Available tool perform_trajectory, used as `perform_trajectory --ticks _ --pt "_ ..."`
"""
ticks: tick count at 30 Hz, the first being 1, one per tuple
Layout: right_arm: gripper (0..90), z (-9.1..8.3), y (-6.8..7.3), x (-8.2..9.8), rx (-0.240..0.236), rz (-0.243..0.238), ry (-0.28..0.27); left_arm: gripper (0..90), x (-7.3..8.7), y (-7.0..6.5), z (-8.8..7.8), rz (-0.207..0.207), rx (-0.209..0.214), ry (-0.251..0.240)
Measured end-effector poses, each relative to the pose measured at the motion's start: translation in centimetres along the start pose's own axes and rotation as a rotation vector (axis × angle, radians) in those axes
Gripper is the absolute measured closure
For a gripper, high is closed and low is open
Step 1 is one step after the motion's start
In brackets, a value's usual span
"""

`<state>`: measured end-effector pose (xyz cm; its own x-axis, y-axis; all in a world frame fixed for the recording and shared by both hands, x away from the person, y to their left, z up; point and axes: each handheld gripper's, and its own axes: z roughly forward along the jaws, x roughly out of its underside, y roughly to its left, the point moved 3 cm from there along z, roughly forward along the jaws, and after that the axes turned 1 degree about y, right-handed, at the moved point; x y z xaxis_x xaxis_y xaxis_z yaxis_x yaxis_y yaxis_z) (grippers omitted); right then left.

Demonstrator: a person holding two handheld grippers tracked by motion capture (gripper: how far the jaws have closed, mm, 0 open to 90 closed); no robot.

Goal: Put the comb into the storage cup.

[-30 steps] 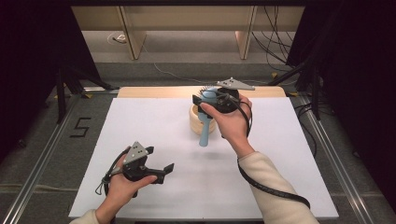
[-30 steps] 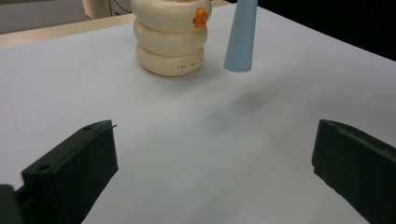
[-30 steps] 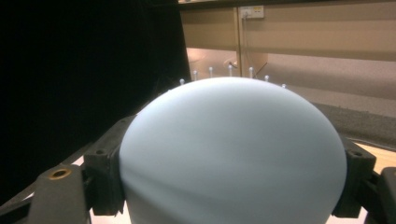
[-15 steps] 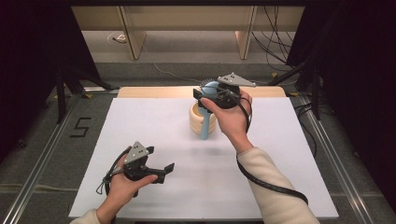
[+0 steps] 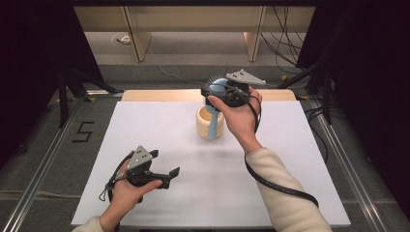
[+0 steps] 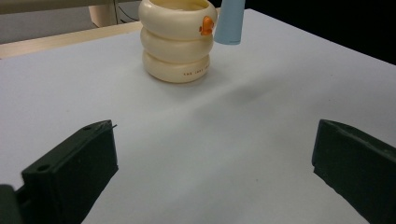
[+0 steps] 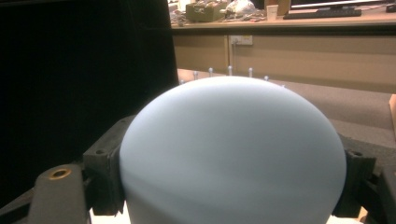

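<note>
Hanging upright from the right tool (image 5: pixel 223 93), the pale blue hairbrush (image 5: pixel 213 123) is being held by its rounded head, with its handle pointing down in front of the cream ringed cup (image 5: pixel 207 126). Seen along the right tool's own jaws, the brush head (image 7: pixel 233 154) is sitting squarely between the two black jaws, which are pressing on its sides, so the tool is clamping a fairly wide thing. From the left gripper view the handle's lower end (image 6: pixel 229 23) is hanging beside the cup's rim (image 6: pixel 175 9), near the small orange figure (image 6: pixel 207 25) on the cup's wall, and it looks clear of the table.

Compared with a second ago, very little is shifting: the brush is staying over the same spot by the cup, perhaps a touch higher, and the grip is not changing. That suggests the brush is being steadied and lined up above the cup's mouth before going in handle first; the handle is not yet inside.

Further out, the left tool (image 5: pixel 167 176) is resting low over the near part of the white table (image 5: pixel 290 193), its jaws standing wide apart with nothing between them, aimed towards the cup and well apart from it
</note>
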<state>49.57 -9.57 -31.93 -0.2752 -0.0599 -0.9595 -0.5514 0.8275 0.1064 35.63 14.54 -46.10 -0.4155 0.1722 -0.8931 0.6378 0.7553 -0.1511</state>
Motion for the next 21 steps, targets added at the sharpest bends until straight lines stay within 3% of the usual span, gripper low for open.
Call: perform_trajectory --ticks 21 --pt "20.7 0.3 0.0 -1.5 0.008 -0.009 -0.018 0.0 0.0 0.3 0.0 -0.006 -0.009 -0.002"
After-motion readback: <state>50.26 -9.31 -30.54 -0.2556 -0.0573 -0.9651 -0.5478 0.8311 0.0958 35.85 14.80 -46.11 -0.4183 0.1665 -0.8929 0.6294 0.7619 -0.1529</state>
